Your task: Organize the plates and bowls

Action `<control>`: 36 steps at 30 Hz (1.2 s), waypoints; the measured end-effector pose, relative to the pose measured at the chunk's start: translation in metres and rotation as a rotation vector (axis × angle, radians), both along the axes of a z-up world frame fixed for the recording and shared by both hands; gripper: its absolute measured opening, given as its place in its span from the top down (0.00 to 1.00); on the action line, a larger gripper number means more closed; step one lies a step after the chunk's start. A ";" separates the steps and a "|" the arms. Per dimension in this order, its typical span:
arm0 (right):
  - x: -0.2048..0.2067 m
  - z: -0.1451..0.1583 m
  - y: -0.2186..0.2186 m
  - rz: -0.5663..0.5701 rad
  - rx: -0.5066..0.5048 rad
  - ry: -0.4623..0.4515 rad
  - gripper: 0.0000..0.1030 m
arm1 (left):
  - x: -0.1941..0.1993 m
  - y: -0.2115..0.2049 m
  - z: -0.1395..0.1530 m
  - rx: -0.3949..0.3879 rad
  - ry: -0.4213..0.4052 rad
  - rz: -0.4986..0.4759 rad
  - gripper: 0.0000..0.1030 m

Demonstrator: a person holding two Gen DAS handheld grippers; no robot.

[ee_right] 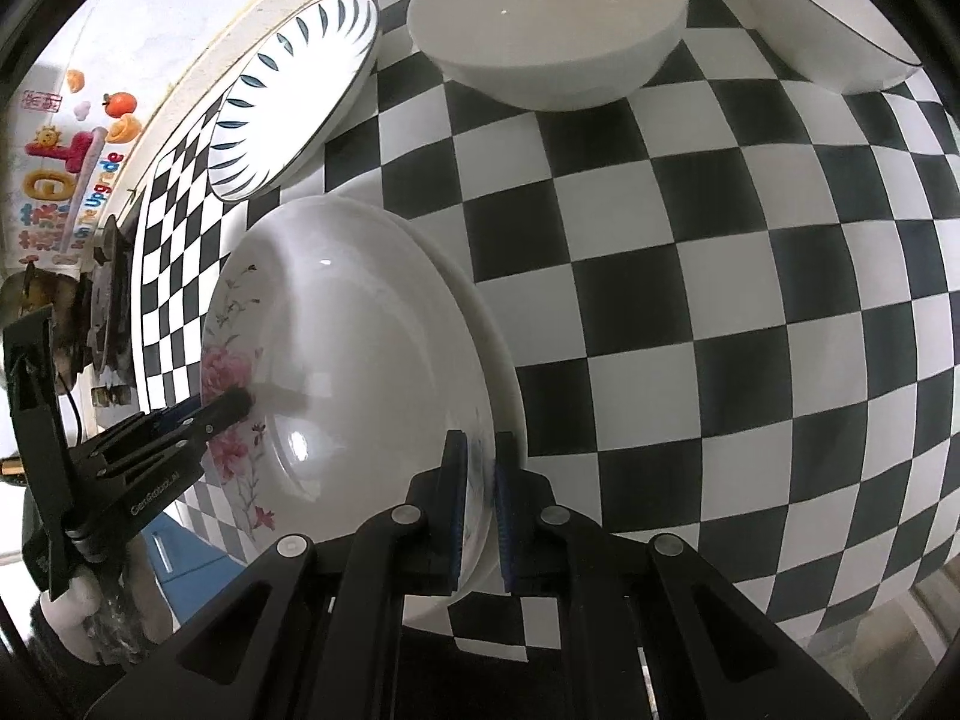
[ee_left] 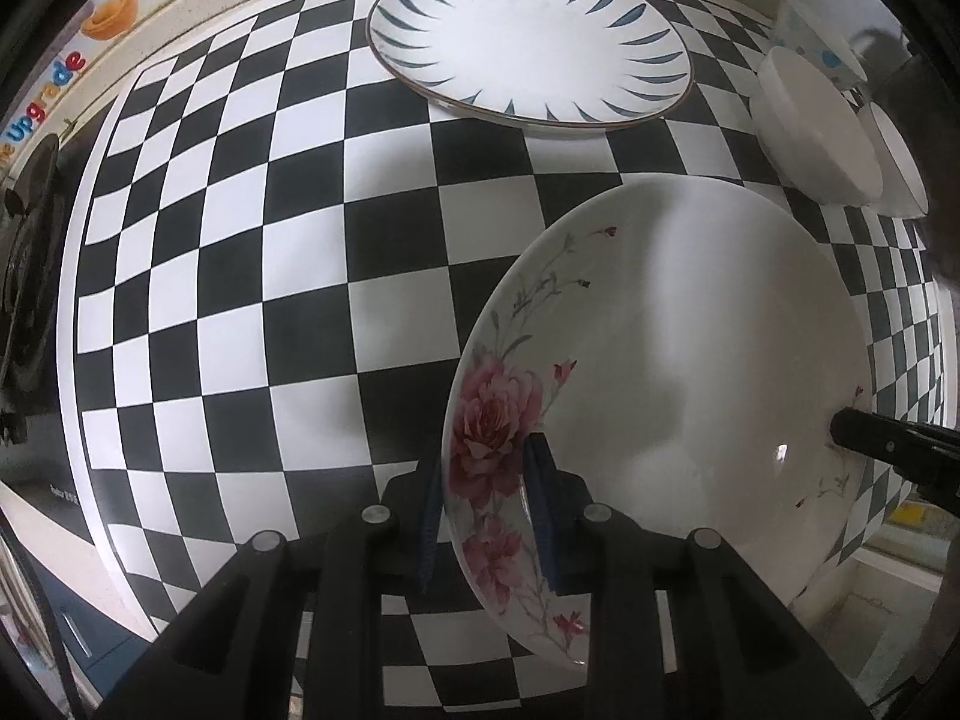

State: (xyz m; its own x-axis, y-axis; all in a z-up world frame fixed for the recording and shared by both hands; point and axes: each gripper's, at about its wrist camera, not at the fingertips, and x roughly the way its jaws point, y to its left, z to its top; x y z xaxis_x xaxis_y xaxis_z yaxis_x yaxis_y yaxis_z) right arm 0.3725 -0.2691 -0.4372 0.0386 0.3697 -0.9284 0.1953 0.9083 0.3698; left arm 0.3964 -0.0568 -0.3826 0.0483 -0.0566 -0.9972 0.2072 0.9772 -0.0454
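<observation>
A white plate with pink flowers is held above the checkered cloth by both grippers. My left gripper is shut on its left rim beside the big pink flower. My right gripper is shut on the opposite rim of the same plate. Each gripper shows in the other's view, the right one and the left one. A white plate with blue leaf marks lies at the back, also in the right wrist view. A plain white bowl and a dark-rimmed bowl stand behind.
The black and white checkered cloth covers the counter. A black stove burner sits at the left edge. A bowl with blue dots stands at the back right. The counter's front edge drops off at right.
</observation>
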 end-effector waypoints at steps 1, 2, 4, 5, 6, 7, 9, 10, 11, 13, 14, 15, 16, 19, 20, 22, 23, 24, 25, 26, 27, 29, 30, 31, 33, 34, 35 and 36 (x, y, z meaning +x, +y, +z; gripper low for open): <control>0.000 0.000 0.001 0.001 -0.005 0.002 0.90 | 0.001 0.000 0.000 0.001 0.006 0.003 0.77; 0.001 0.001 0.001 0.002 -0.011 0.003 0.90 | 0.002 0.000 0.002 0.001 0.007 0.006 0.77; 0.001 0.002 0.002 0.001 -0.024 0.006 0.90 | 0.001 0.001 0.002 0.004 0.002 0.010 0.77; 0.001 0.003 0.004 0.004 -0.035 0.008 0.90 | 0.001 0.001 0.002 0.004 0.002 0.012 0.77; 0.001 0.004 0.004 0.004 -0.042 0.012 0.90 | 0.002 0.001 0.003 0.006 0.000 0.014 0.77; 0.001 0.004 0.006 0.003 -0.046 0.014 0.90 | 0.000 0.000 0.003 0.007 -0.001 0.016 0.77; 0.001 0.005 0.007 0.006 -0.057 0.019 0.90 | 0.001 -0.001 0.003 0.010 -0.006 0.017 0.77; 0.001 0.006 0.008 0.011 -0.067 0.021 0.90 | 0.001 -0.001 0.005 0.009 -0.008 0.020 0.77; 0.001 0.007 0.009 0.015 -0.073 0.021 0.90 | 0.001 0.000 0.007 0.007 -0.008 0.024 0.77; 0.001 0.009 0.013 0.030 -0.099 0.025 0.90 | 0.002 0.001 0.009 0.002 -0.007 0.035 0.77; 0.001 0.010 0.014 0.038 -0.112 0.026 0.90 | -0.002 0.001 0.011 0.001 -0.008 0.037 0.77; 0.002 0.011 0.016 0.047 -0.125 0.026 0.90 | -0.003 0.001 0.013 0.000 -0.009 0.039 0.77; 0.002 0.012 0.017 0.054 -0.138 0.025 0.87 | -0.003 0.000 0.015 -0.006 -0.009 0.040 0.77; 0.003 0.019 0.019 0.068 -0.185 0.005 0.78 | -0.009 0.001 0.022 -0.001 -0.014 0.041 0.76; 0.004 0.021 0.019 0.070 -0.186 0.000 0.77 | -0.009 0.002 0.024 -0.001 -0.016 0.048 0.76; 0.006 0.026 0.018 0.071 -0.183 -0.005 0.74 | -0.004 0.005 0.029 -0.017 -0.017 0.064 0.76; 0.007 0.029 0.017 0.070 -0.182 -0.012 0.67 | -0.003 0.006 0.032 -0.026 -0.023 0.069 0.76; 0.008 0.035 0.017 0.071 -0.175 -0.026 0.62 | -0.003 0.007 0.038 -0.033 -0.033 0.072 0.76; 0.010 0.040 0.016 0.070 -0.165 -0.038 0.50 | -0.002 0.008 0.045 -0.037 -0.050 0.078 0.76; 0.011 0.045 0.015 0.066 -0.147 -0.056 0.36 | 0.000 0.009 0.053 -0.047 -0.068 0.085 0.76; 0.013 0.051 0.014 0.060 -0.117 -0.081 0.31 | 0.002 0.011 0.061 -0.061 -0.084 0.093 0.76; 0.017 0.066 0.011 0.036 -0.046 -0.154 0.17 | 0.009 0.015 0.072 -0.103 -0.109 0.113 0.69; 0.021 0.075 0.011 0.035 -0.017 -0.198 0.16 | 0.015 0.018 0.080 -0.135 -0.119 0.128 0.67; 0.027 0.086 0.012 0.047 0.021 -0.256 0.10 | 0.020 0.019 0.085 -0.154 -0.127 0.137 0.67; 0.037 0.101 0.017 0.061 0.057 -0.324 0.00 | 0.031 0.020 0.092 -0.170 -0.138 0.151 0.67; 0.047 0.113 0.021 0.083 0.068 -0.372 0.00 | 0.039 0.021 0.096 -0.168 -0.150 0.164 0.67; 0.056 0.119 0.024 0.101 0.068 -0.386 0.00 | 0.049 0.022 0.099 -0.168 -0.158 0.171 0.67; 0.066 0.123 0.030 0.121 0.059 -0.390 0.00 | 0.058 0.025 0.099 -0.167 -0.162 0.177 0.67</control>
State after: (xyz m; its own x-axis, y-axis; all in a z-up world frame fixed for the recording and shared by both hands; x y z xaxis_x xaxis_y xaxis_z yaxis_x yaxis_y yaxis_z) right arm 0.4387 -0.2393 -0.3139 0.3359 0.4454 -0.8299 -0.0769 0.8911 0.4471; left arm 0.4548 -0.0317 -0.2835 0.2302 -0.1959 -0.9532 0.0515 0.9806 -0.1890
